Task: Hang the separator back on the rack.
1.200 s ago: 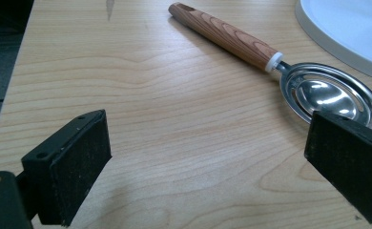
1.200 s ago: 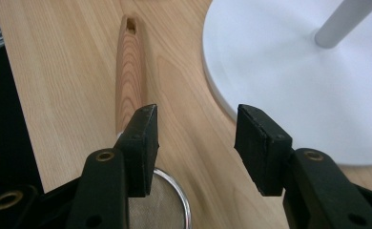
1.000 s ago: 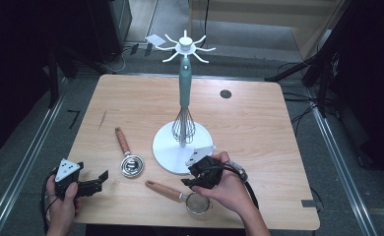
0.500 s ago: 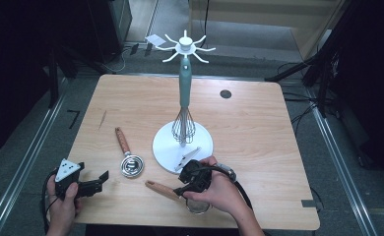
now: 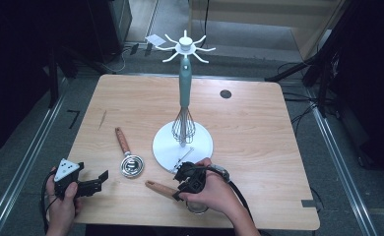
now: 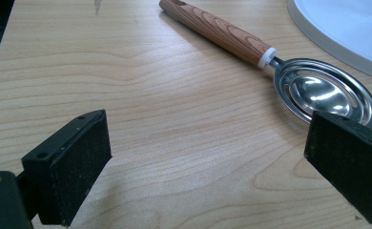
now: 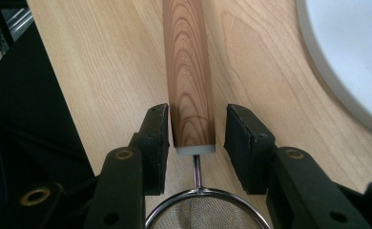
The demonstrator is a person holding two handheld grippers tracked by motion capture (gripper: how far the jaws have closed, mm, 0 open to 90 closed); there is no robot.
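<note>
Since the earlier frames, the right gripper has slid down and toward the near edge of the wooden table, from beside the white round base of the utensil stand to over the small strainer. Its jaws have just been closing, and the strainer's wooden handle now lies between them.

Nearest to the person, seen from the right gripper view, the two black jaws straddle the handle at the end where a white collar joins a thin wire neck. The left pad looks to be touching the wood; a narrow gap shows beside the right pad, so the jaws are not yet clamped on it. The strainer's mesh bowl sits just below the jaws, close to the camera. In the high view the strainer lies just in front of the white base, near the table's front edge, its handle pointing left.

Well to the left of the base, the left gripper hovers with its jaws spread wide and nothing between them.

A slotted metal spoon with a wooden handle lies just left of the base.

Farther back, a whisk hangs on the stand's teal post.
</note>
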